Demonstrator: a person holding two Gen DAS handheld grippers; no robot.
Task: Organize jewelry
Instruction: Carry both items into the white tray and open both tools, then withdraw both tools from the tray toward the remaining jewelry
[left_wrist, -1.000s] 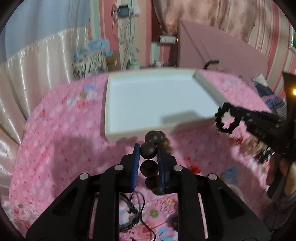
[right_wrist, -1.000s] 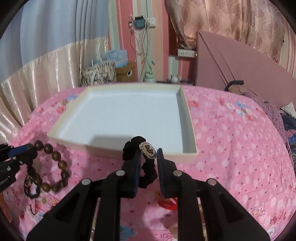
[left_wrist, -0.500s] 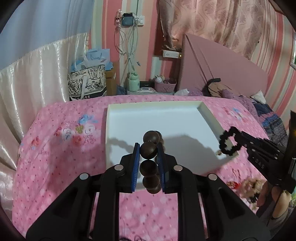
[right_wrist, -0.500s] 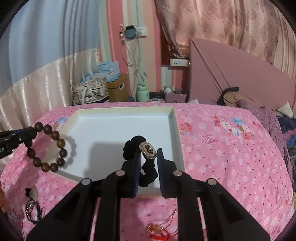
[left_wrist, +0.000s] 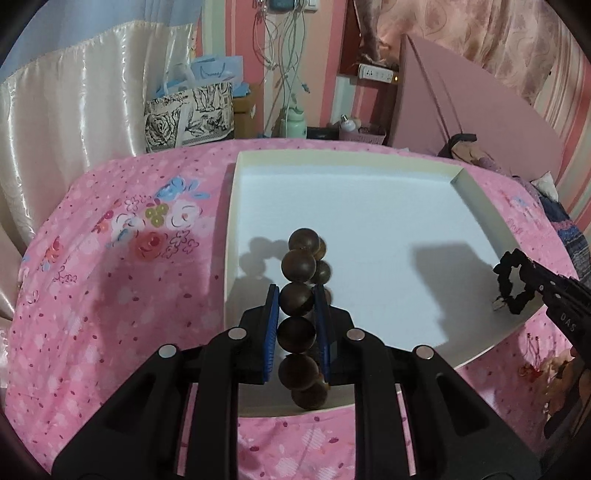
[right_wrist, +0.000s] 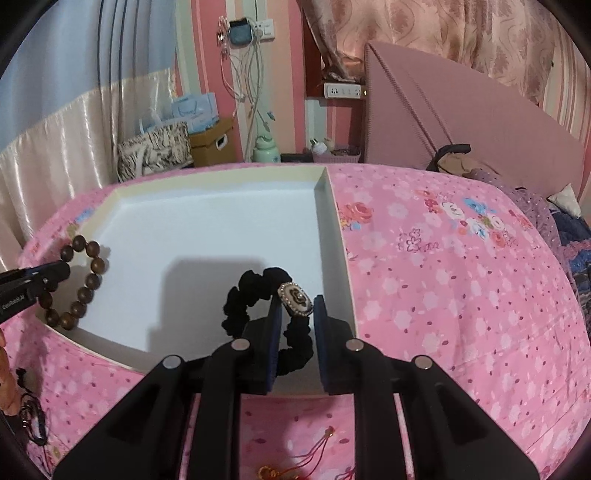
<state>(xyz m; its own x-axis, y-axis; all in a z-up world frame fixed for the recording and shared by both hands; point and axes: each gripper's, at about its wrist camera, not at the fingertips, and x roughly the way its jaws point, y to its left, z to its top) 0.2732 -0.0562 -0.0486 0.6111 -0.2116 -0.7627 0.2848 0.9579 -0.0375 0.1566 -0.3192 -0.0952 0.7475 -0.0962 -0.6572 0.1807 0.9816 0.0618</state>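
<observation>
Both claws have moved in from the bed over the white tray (left_wrist: 236, 221). The left claw (left_wrist: 297, 314) pinches the wooden bead bracelet (left_wrist: 299, 295) above the tray's near-left corner, and the right claw (right_wrist: 295, 321) pinches the black scrunchie (right_wrist: 255, 295) above its near-right edge. Releasing both looks next.

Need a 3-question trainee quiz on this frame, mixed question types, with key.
1. True or false: the left gripper is shut on the wooden bead bracelet.
2. Multiple choice: what does the right gripper hold? A) a red tassel cord B) a black scrunchie with an oval charm C) nothing
3. Fill in: both items hang over the ____.

Key
1. True; a bead is pinched between the blue pads.
2. B; the black scrunchie sits in the right gripper, while the red tassel cord lies on the pink bedspread.
3. White tray; neither item can be confirmed resting on its floor.
</observation>
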